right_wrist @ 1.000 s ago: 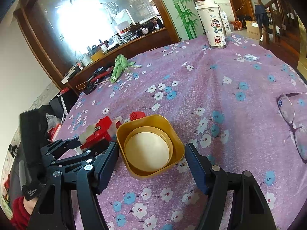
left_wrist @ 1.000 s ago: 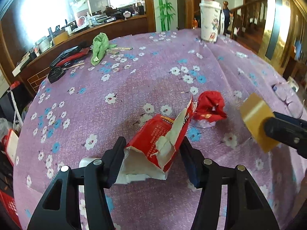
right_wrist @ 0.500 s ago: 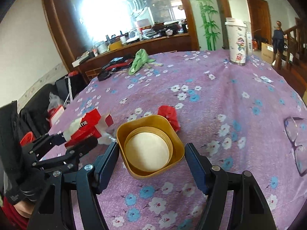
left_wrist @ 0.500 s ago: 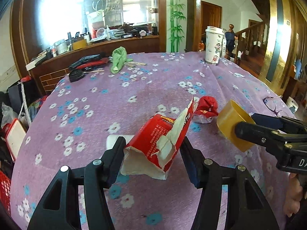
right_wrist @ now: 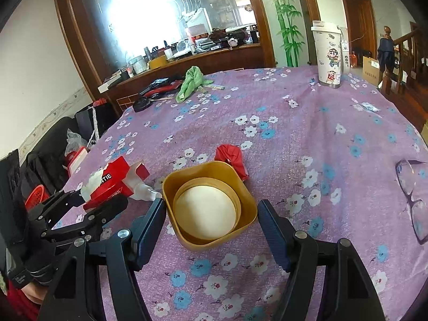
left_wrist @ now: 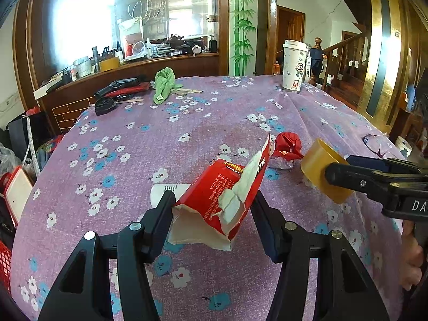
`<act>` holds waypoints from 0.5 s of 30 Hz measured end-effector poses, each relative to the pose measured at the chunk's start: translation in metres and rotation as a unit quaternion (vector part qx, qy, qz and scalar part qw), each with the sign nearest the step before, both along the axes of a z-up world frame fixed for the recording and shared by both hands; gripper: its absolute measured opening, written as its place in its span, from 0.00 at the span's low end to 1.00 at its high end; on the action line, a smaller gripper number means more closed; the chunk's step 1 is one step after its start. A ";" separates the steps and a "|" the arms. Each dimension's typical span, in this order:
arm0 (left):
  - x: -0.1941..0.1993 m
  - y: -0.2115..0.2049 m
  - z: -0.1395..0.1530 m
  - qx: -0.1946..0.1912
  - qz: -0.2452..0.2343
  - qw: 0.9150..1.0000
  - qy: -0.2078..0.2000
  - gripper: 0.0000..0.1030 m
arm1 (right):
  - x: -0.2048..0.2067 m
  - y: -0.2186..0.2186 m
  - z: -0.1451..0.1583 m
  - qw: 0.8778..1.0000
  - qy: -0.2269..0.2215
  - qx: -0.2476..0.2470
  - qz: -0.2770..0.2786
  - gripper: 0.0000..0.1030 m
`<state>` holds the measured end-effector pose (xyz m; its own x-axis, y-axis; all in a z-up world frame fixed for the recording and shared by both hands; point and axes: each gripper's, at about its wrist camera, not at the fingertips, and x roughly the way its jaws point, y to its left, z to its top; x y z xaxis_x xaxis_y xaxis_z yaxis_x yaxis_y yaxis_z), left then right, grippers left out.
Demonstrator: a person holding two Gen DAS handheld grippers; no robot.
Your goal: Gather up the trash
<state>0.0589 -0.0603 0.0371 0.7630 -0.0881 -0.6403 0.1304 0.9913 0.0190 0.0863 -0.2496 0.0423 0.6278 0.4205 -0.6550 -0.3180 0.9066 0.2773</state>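
Pinching torn red packet [left_wrist: 222, 195], left hand-held gripper [left_wrist: 212, 222], right view alone shows glasses [right_wrist: 413, 200].

On the torn red carton [left_wrist: 222, 195] that I hold I read "JIYANTIE" in white capitals along its upper edge; from my right-hand camera only the end, "NTIE" [right_wrist: 105, 178], shows on the same carton. The rows of small white print below that word are too fine to make out. Beside the carton, to its right, my other gripper's black body [left_wrist: 401, 198] bears white letters "DA", cut off by the frame edge. Far beyond the carton, the white bottle [right_wrist: 346, 53] just beside the cartoon-printed cup [right_wrist: 329, 53] reads "COT" down its side.
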 end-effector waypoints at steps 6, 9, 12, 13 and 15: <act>0.001 0.006 0.002 -0.012 0.003 1.000 0.000 0.55 | 0.001 0.002 0.001 1.000 -0.009 -0.019 -0.011 0.73; 0.000 0.010 0.004 -0.020 0.011 1.000 -0.002 0.55 | 0.000 0.001 0.003 0.999 -0.019 -0.023 -0.020 0.73; -0.002 0.015 0.007 -0.023 0.022 0.999 -0.011 0.55 | 0.000 -0.005 0.006 0.999 -0.015 -0.010 -0.034 0.73; -0.002 0.018 0.008 -0.026 0.025 0.999 -0.012 0.55 | 0.000 -0.006 0.008 0.999 -0.013 -0.010 -0.037 0.73; -0.002 0.021 0.009 -0.023 0.035 0.999 -0.016 0.55 | -0.003 -0.006 0.012 0.999 -0.012 -0.015 -0.045 0.73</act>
<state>0.0567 -0.0393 0.0465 0.7886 -0.0632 -0.6117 0.0617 0.9978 -0.0237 0.0837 -0.2561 0.0542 0.6777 0.3429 -0.6505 -0.2414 0.9393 0.2437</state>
